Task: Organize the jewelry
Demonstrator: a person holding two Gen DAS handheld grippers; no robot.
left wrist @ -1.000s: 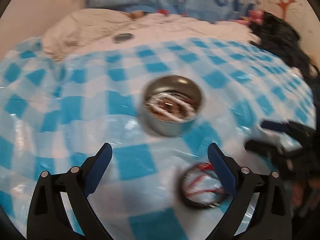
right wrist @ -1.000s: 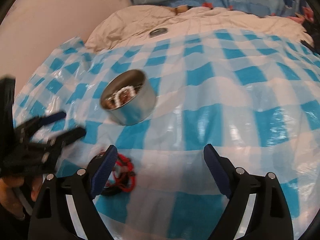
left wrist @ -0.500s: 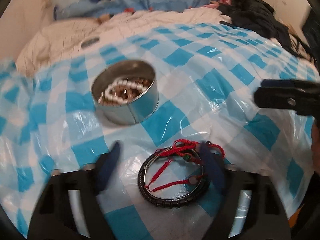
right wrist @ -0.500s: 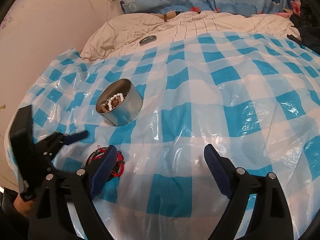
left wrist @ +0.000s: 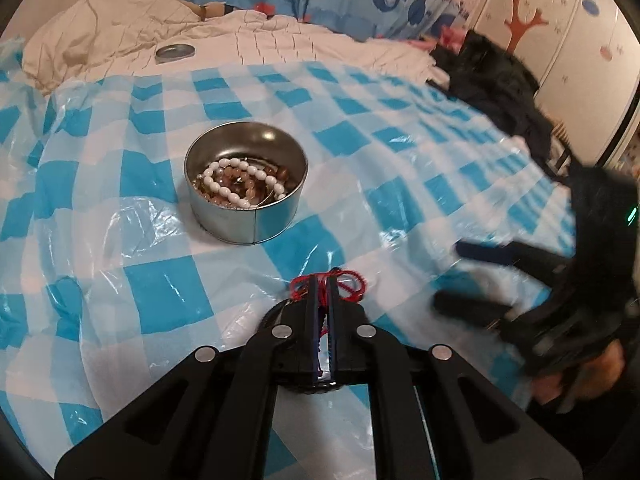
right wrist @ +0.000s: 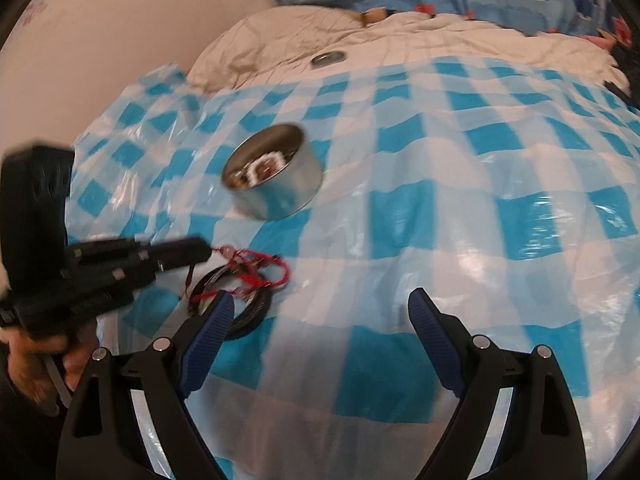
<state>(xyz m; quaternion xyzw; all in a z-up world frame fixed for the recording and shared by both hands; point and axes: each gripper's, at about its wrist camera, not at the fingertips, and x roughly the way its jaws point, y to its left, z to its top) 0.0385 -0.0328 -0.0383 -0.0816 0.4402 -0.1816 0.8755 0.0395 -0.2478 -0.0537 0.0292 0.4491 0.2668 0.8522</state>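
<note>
My left gripper (left wrist: 323, 280) is shut on a red cord bracelet (left wrist: 354, 286), whose loops stick out around the pinched fingertips. From the right wrist view the left gripper (right wrist: 202, 250) comes in from the left, with the red cord bracelet (right wrist: 260, 272) trailing from its tips over a black bangle (right wrist: 252, 312) that lies on the checked cloth. Beyond them a round metal tin (left wrist: 248, 216) holds white and brown bead bracelets (left wrist: 236, 184). My right gripper (right wrist: 320, 298) hovers open over the cloth with nothing between its fingers, just right of the bangle.
The blue-and-white checked plastic sheet (left wrist: 152, 300) covers a bed. The tin's lid (left wrist: 175, 52) lies on the cream quilt (left wrist: 120, 20) at the back. Dark clothing (left wrist: 500, 80) is piled at the right, and a hand (right wrist: 36, 364) holds the left gripper.
The left gripper's jaws went from wide open to shut around the red cord over the bangle. The right gripper stayed open and barely shifted.
</note>
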